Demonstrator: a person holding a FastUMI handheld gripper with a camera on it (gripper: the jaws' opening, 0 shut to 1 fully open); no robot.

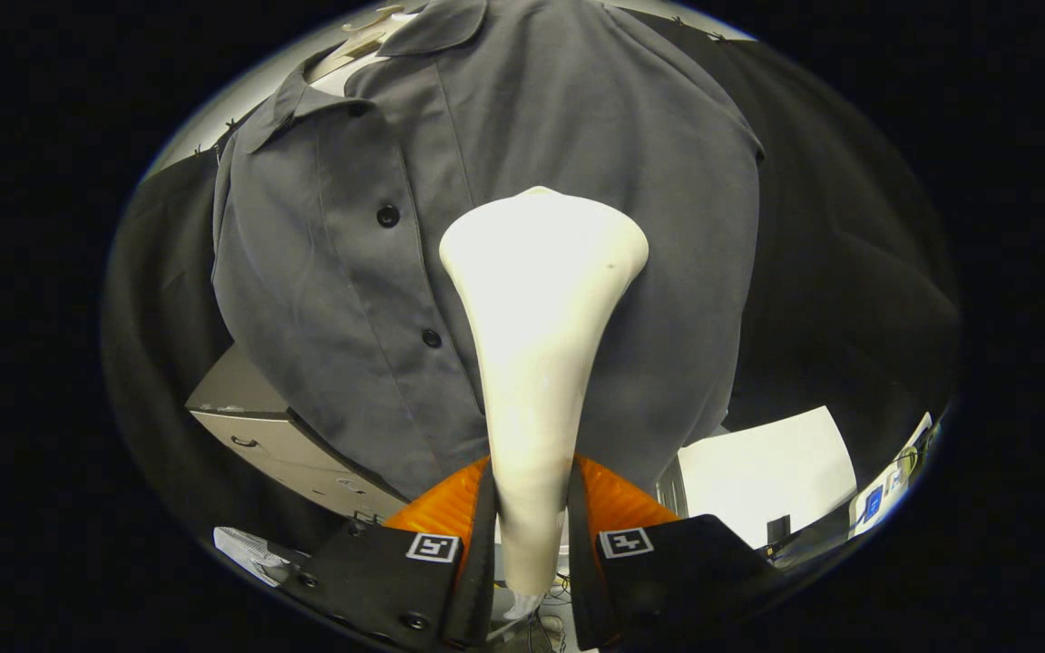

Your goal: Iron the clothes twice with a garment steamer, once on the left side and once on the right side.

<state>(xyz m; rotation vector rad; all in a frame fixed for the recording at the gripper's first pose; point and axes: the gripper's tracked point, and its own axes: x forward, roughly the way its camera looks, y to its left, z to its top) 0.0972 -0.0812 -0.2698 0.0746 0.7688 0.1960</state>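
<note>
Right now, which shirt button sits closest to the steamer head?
The lower button, beside the steamer the claw grips; the upper button sits nearer the collar.

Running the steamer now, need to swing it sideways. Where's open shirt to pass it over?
The gripper is shut on the steamer. Plain shirt cloth lies beside the steamer head toward the sleeve seam. The other side is crowded: the button placket and collar.
</note>
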